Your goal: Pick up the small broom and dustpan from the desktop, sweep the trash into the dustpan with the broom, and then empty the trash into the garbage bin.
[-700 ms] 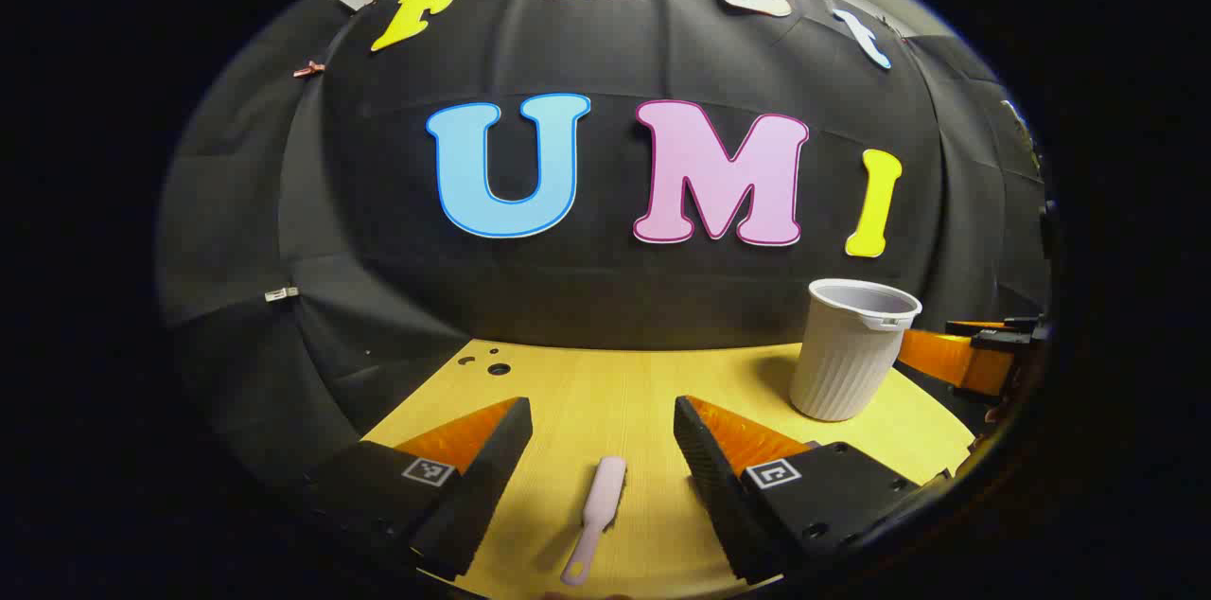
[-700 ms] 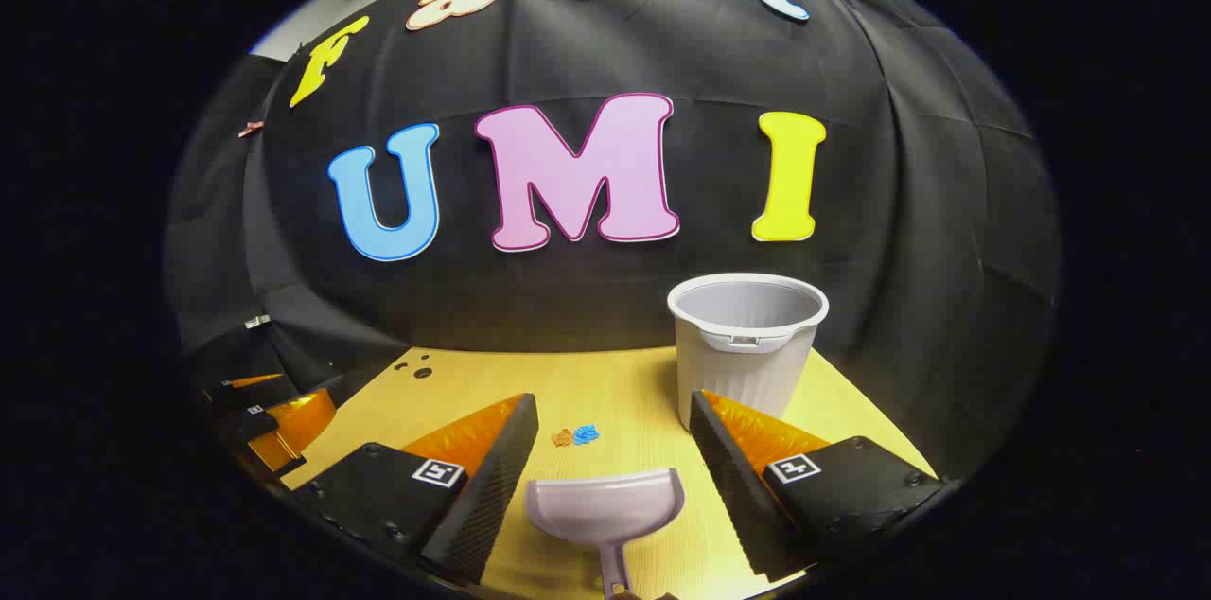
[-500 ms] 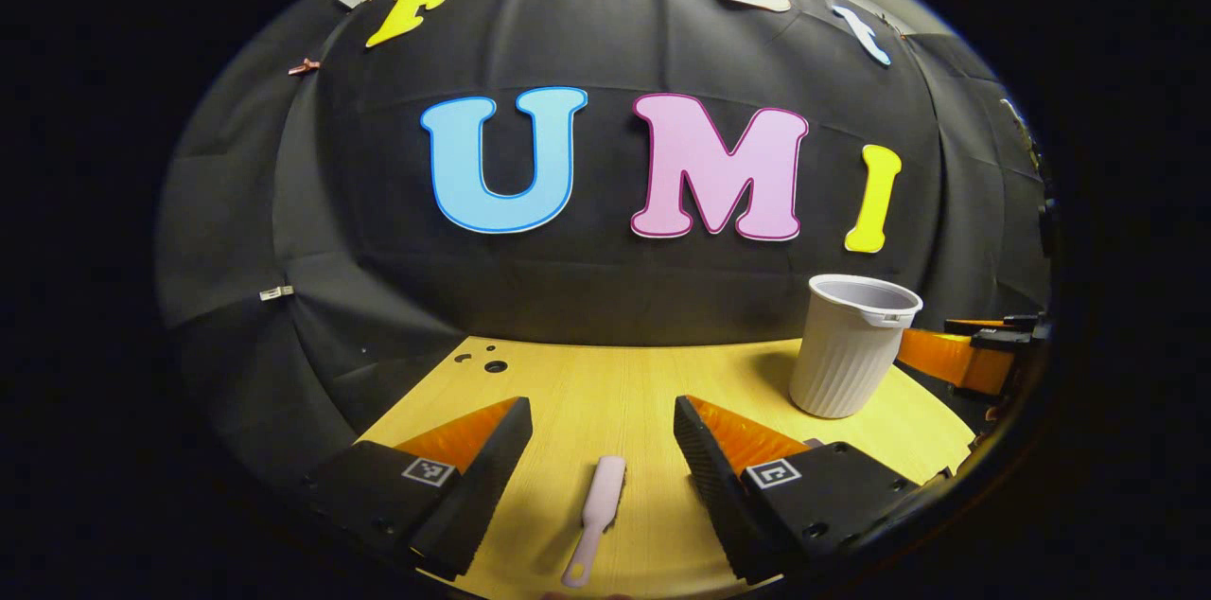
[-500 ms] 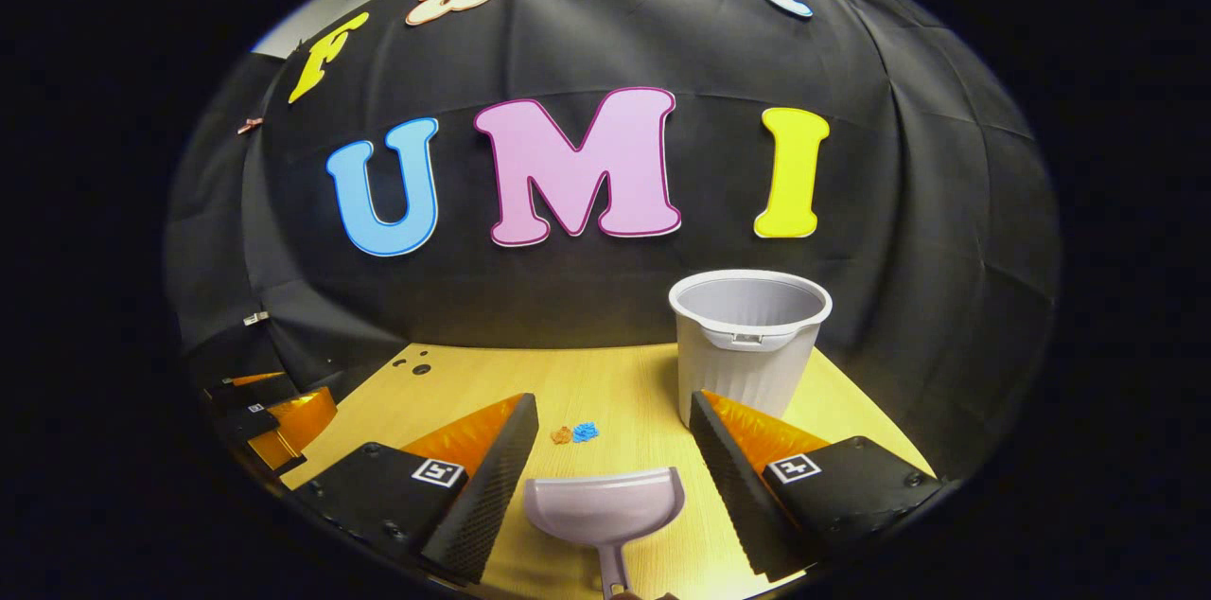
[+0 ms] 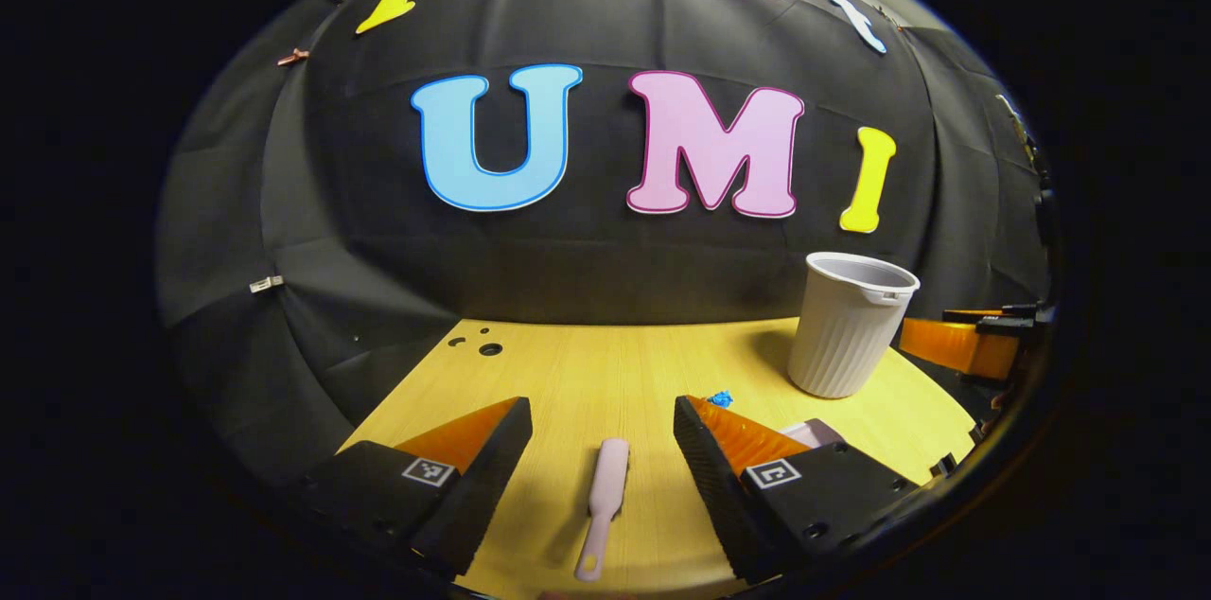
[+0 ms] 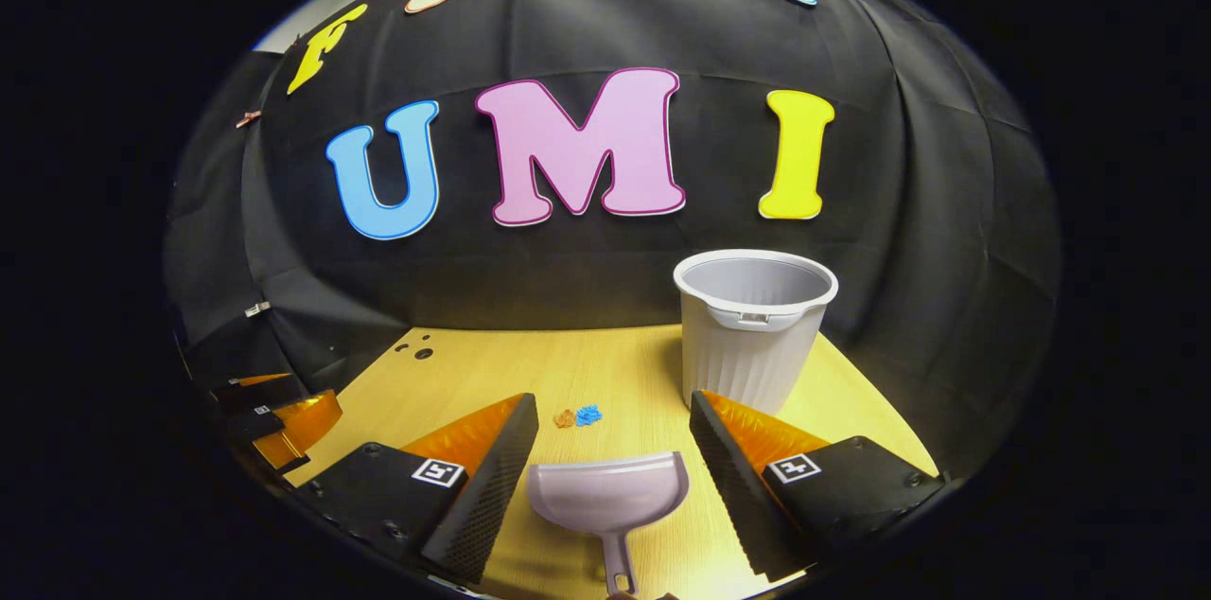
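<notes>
Both grippers are spread wide, grasping nothing. Between the left gripper's (image 5: 603,420) fingers lies the pink broom (image 5: 604,494) on the desk (image 5: 587,373). Between the right gripper's (image 6: 613,420) fingers sits the dustpan (image 6: 610,498), with trash (image 6: 577,416) just beyond. Far right stands the bin (image 6: 752,335).

1. Left gripper (image 5: 602,430) is wide open above the wooden table (image 5: 587,373).
2. Pink broom (image 5: 602,503) lies flat between the fingers, touching neither.
3. White bin (image 5: 845,326) stands upright far right; a blue scrap (image 5: 721,398) lies near it.
4. Right gripper's orange finger (image 5: 956,344) shows beyond the bin.
</notes>
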